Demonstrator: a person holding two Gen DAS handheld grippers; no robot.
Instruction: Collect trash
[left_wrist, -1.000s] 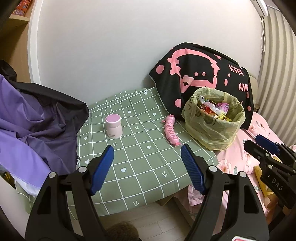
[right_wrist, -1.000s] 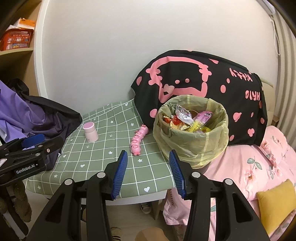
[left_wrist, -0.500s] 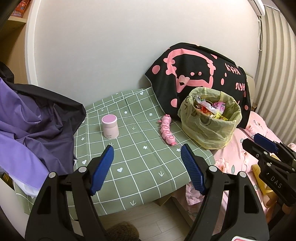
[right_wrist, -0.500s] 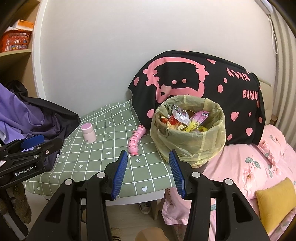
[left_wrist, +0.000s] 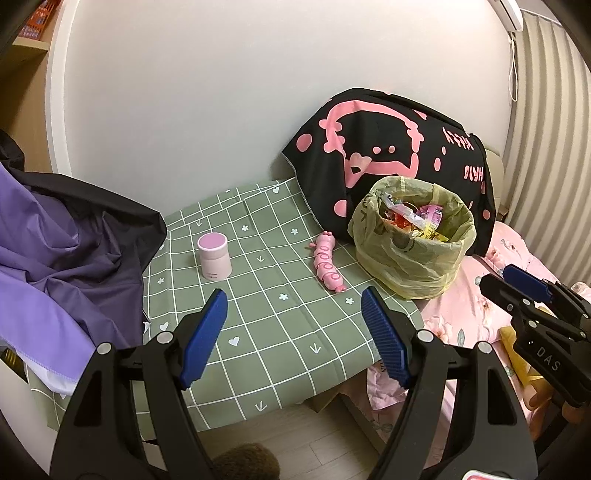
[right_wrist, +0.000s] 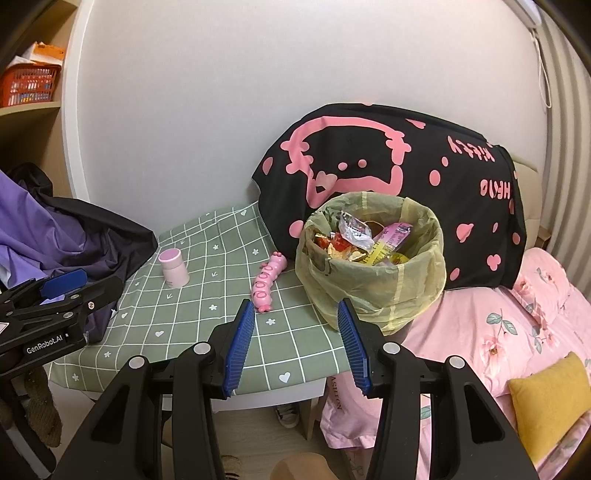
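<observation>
Left wrist view: left gripper (left_wrist: 293, 334) with blue-padded jaws wide apart and empty, held above the near edge of a surface (left_wrist: 258, 332) covered in green checked cloth. A pink cup (left_wrist: 214, 257) stands upside down on the far left of the cloth, beside a purple jacket (left_wrist: 55, 266). A pink caterpillar toy (left_wrist: 327, 264) lies right of centre. A yellow trash bag (left_wrist: 412, 240) full of wrappers sits at the right edge, against a black pillow (left_wrist: 388, 147). The right gripper (left_wrist: 535, 299) shows at the far right.

Right wrist view: right gripper (right_wrist: 295, 345), jaws apart and empty, hangs near the trash bag (right_wrist: 373, 273), with the toy (right_wrist: 267, 282) just left. Pink bedding (right_wrist: 498, 317) lies right.
</observation>
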